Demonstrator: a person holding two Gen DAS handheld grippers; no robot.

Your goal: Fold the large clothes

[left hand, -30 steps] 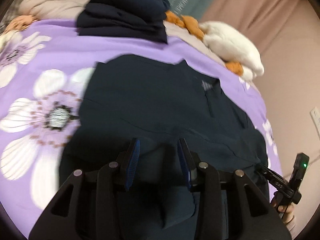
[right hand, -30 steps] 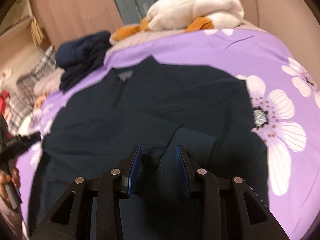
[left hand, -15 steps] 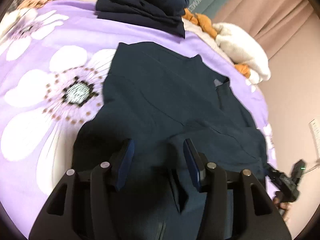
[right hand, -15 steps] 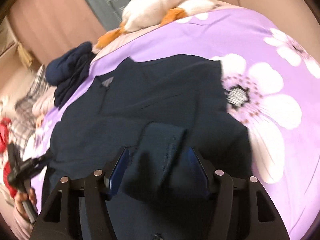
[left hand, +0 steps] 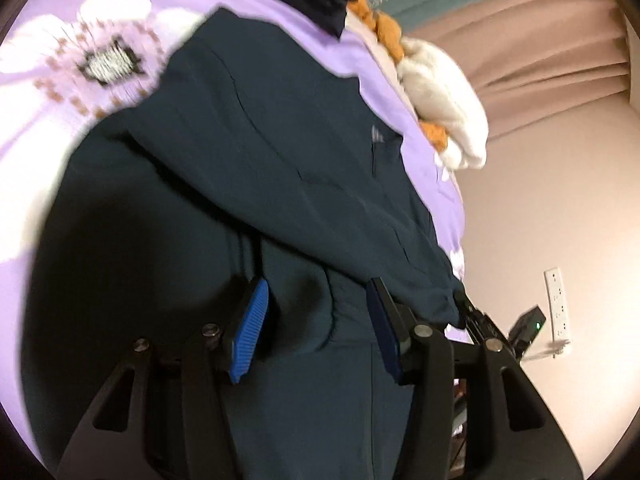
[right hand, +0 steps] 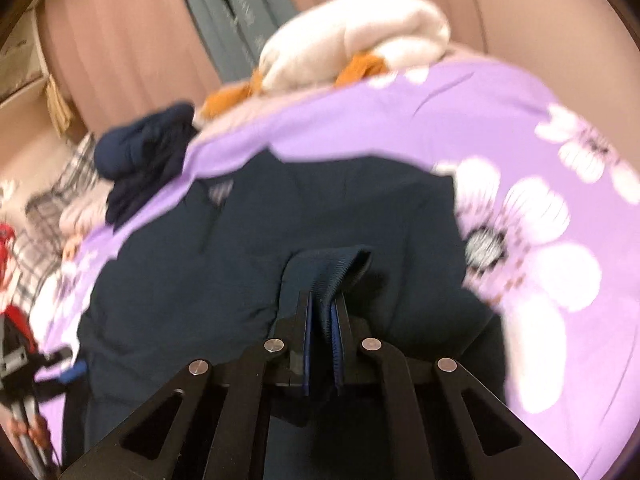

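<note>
The dark jacket (right hand: 280,240) lies spread on the purple bed (right hand: 460,120). The right tool (right hand: 322,320) is clamped on its ribbed cuff (right hand: 332,268) at 6 o'clock; the left tool (left hand: 316,320) stands open astride a bunched fold. If the left tool closes on too little cloth, the fold may slip and come out skewed.

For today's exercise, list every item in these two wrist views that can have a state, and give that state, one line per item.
Dark jacket: spread flat on the bedspread, not yet folded.
Ribbed cuff: lifted, pinched.
Right gripper: shut on the ribbed cuff.
Left gripper: open, jacket fabric between its pads.
Navy clothes pile: folded, stacked.
Plush toy: lying at the bed's far edge.
Purple bedspread: laid out.
</note>
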